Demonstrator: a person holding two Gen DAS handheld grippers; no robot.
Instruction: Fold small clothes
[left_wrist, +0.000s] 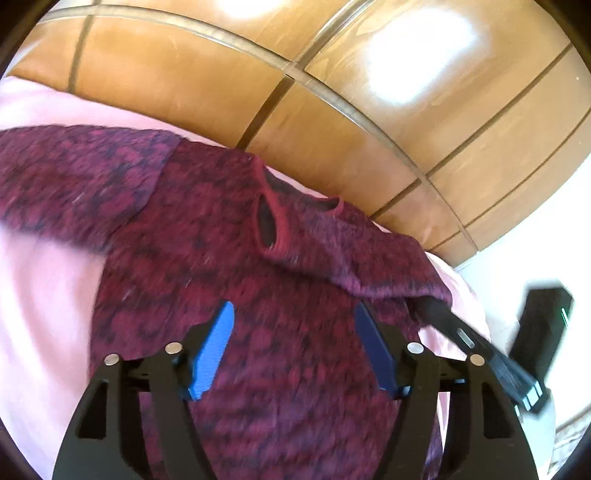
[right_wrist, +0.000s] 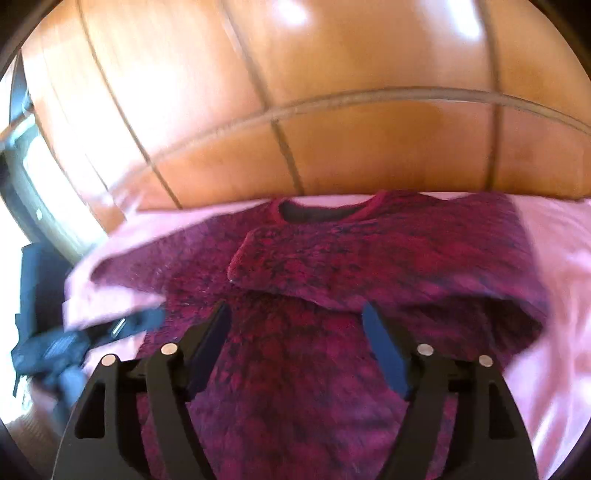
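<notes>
A small maroon knit sweater (left_wrist: 229, 251) with dark flecks lies on a pink bed cover (left_wrist: 40, 295). One sleeve (left_wrist: 354, 251) is folded across the chest below the neck opening; the other sleeve (left_wrist: 74, 177) stretches out to the left. My left gripper (left_wrist: 293, 314) hovers open over the sweater's body, blue pads apart and empty. In the right wrist view the same sweater (right_wrist: 295, 332) shows with a sleeve (right_wrist: 332, 258) folded over the chest under the collar (right_wrist: 317, 212). My right gripper (right_wrist: 295, 314) is open and empty above the body.
A wooden wardrobe (left_wrist: 332, 92) with panelled doors stands behind the bed, also in the right wrist view (right_wrist: 295, 110). A black device (left_wrist: 539, 325) sits off the bed's right side. The other gripper's black body (right_wrist: 74, 339) shows at the left.
</notes>
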